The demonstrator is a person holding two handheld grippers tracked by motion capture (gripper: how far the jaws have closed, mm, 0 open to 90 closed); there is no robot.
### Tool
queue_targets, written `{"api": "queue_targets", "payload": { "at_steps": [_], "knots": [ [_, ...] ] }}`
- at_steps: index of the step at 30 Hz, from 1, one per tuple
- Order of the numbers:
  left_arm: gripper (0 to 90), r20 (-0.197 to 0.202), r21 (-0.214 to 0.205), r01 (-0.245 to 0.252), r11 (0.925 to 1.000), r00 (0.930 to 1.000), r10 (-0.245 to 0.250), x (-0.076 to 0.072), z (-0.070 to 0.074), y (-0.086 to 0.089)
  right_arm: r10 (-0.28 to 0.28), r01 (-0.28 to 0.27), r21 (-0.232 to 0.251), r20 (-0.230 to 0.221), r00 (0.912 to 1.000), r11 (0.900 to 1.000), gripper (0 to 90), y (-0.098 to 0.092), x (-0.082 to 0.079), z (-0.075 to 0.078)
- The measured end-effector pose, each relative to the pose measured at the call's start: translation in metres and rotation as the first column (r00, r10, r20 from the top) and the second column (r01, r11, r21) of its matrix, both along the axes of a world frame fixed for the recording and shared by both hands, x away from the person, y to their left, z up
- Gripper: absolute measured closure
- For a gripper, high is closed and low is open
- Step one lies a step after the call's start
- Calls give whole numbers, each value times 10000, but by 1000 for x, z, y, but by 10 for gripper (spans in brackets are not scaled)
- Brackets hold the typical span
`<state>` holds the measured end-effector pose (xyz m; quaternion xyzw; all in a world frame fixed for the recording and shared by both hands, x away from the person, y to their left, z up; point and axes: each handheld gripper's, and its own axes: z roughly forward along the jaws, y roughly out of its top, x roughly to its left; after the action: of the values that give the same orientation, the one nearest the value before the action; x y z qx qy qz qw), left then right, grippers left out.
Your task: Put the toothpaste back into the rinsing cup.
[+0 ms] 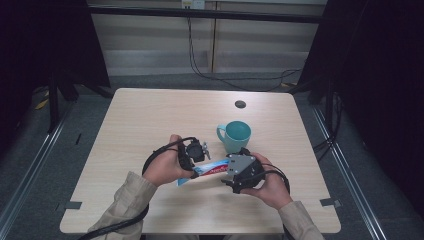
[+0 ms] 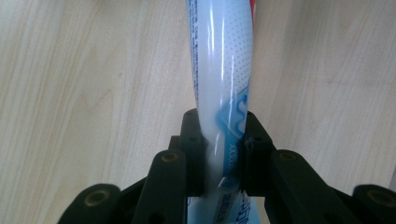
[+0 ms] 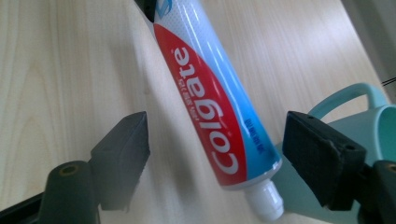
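- While the toothpaste tube [image 3: 210, 107] hangs above the table [image 1: 140, 120], just in front of the teal mug [image 1: 235, 136], the left gripper [image 2: 223, 140] is pinching it near the crimped end, jaws pressed hard onto the flattened plastic.
- Right gripper [image 3: 215, 154] has its jaws spread wide, one on each side of the tube's shoulder, neither pad touching. White threaded nozzle [image 3: 267, 199] points down toward that gripper's camera; no cap visible on it.
- Looks like a handover or regrip near the nozzle end. To do it well: close the right jaws square across the shoulder, where the tube is stiffest, not on the soft middle, or paste could squeeze out of the open nozzle.
- Hold the left pinch until the right side is clearly seated, then release; the tube is glossy and bowed, likely to slip or twist.
- Mug sits just behind the nozzle end, handle [image 1: 220, 133] turned to the left, nearly touching the right gripper in the high view. Main obstacle: a wide swing of the right jaw could clip the rim.
- Past the mug: a round cable grommet [image 1: 240, 104] in the tabletop, well apart. Cables [image 1: 150, 160] trail from both grippers toward the person's sleeves [image 1: 125, 200].
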<state>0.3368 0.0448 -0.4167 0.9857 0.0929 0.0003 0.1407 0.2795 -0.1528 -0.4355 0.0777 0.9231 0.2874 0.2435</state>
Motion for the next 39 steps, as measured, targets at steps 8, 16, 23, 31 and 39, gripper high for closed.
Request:
{"api": "queue_targets", "payload": {
  "at_steps": [8, 16, 23, 31, 39],
  "knots": [
    [750, -35, -38, -50, 10000, 10000, 50, 1, -2, -1, 71, -70, -63, 73, 9999, 10000, 241, 3, 0, 0],
    [750, -153, -9, -83, 10000, 9998, 83, 1, -2, -3, 287, -278, -204, 413, 9987, 9994, 248, 6, -1, 0],
    [749, -195, -149, -117, 9998, 9997, 114, 2, 0, -6, 329, -307, -323, 687, 9971, 9990, 248, 11, -4, 1],
    [749, -279, -275, -229, 9994, 9994, 221, 1, -1, -8, 794, -715, -697, 1177, 9899, 9950, 277, 14, -4, 4],
    [748, -317, -353, -274, 9990, 9992, 263, 2, 2, -10, 897, -803, -761, 1289, 9876, 9939, 314, 18, -4, 4]
  ]
}}
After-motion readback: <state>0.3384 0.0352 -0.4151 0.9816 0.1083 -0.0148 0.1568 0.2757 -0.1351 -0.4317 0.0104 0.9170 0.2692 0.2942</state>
